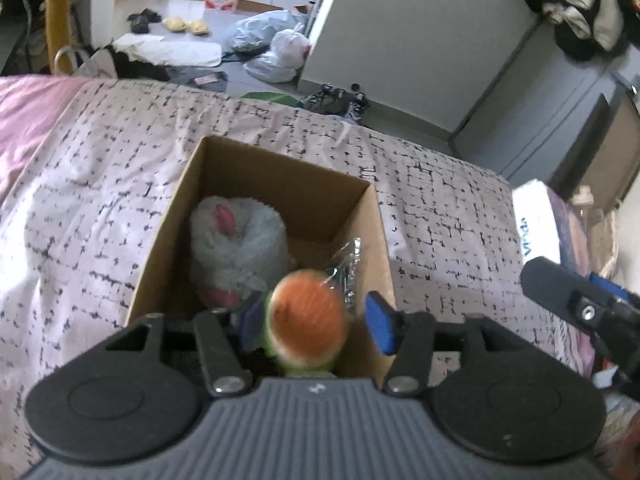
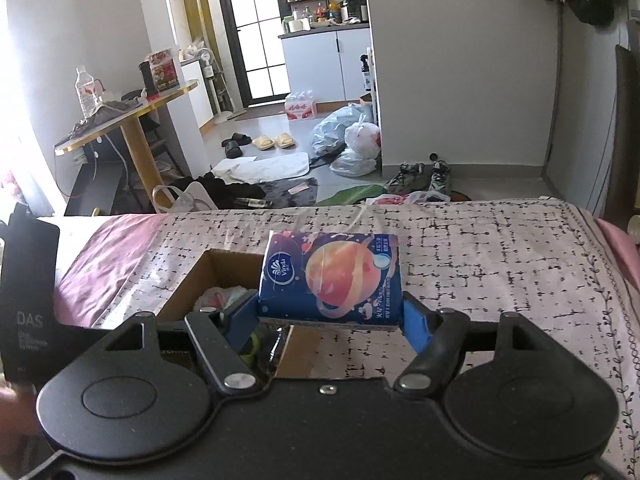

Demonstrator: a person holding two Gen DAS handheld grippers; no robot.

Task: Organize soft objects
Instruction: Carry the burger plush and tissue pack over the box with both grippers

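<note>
Left gripper (image 1: pixel 316 320) sits over the near end of the cardboard box (image 1: pixel 192 184), pointing down into it. Its blue pads (image 1: pixel 380 322) stand apart and clear of the round orange-and-green plush (image 1: pixel 306 316) between them; right pad plainly not touching it, left pad half hidden behind it. So: jaws apart, not clamping. The plush is motion-blurred.

Deeper in the box: a white fluffy plush with pink patches (image 1: pixel 236 244) against the left wall, and a crinkled clear plastic wrapper (image 1: pixel 348 260) by the right wall.

Right gripper (image 2: pixel 330 316) is clamped on a blue Vinda tissue pack (image 2: pixel 330 276), pads pressed on both its sides. Pack is held just right of the box (image 2: pixel 188 280), above the bedspread. In the left wrist view the right gripper's black finger (image 1: pixel 560 284) shows at the right edge, with the pack (image 1: pixel 548 224) beyond it.

Box rests on a pink bedspread with black dash pattern (image 1: pixel 80 184).

Beyond the bed, on the floor: sneakers (image 2: pixel 420 176), plastic bags (image 2: pixel 352 140), a white mat (image 2: pixel 268 166), yellow slippers (image 2: pixel 274 141). Left: a round table (image 2: pixel 132 116) with a water bottle (image 2: pixel 86 90). Kitchen cabinets (image 2: pixel 324 64) far back.
</note>
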